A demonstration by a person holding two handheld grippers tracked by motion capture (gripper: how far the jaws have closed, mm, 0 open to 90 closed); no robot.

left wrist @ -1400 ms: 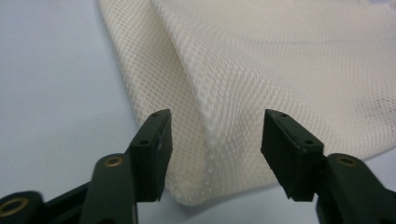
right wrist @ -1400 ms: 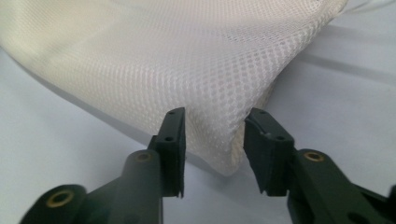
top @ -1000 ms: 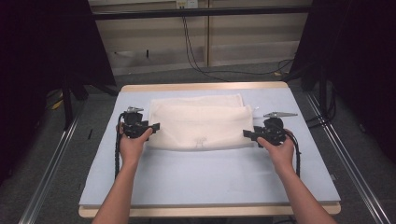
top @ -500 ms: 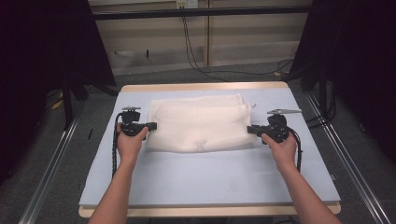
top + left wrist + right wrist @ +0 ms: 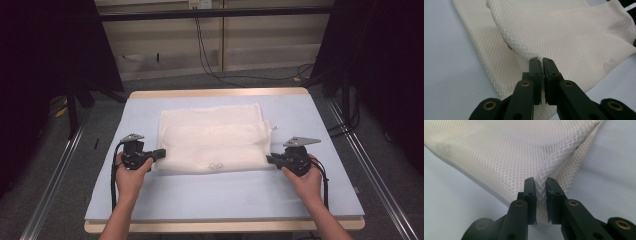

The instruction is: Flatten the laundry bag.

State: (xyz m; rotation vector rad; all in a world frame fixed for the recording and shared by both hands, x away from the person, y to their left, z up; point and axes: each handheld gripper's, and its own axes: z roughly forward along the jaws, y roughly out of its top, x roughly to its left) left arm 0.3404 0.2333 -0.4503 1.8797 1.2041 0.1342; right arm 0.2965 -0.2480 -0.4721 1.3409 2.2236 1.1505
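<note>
Pale blue table (image 5: pixel 300 120), floor cables (image 5: pixel 240 75)

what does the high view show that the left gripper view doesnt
High view alone: the whole table, both forearms, the right gripper clamped on the cloth's right edge, and floor cables behind. Left gripper view alone: the mesh weave close up, and the left gripper with jaws shut on a raised fold. Both: the cream mesh cloth on the pale blue surface, pinched at its left edge.

Both forearms reach up from six o'clock, the left gripper (image 5: pixel 159 153) pointing to three o'clock and the right gripper (image 5: pixel 270 159) to nine o'clock, each with jaws just closed and pinching the cloth (image 5: pixel 212 142) held between them.
</note>
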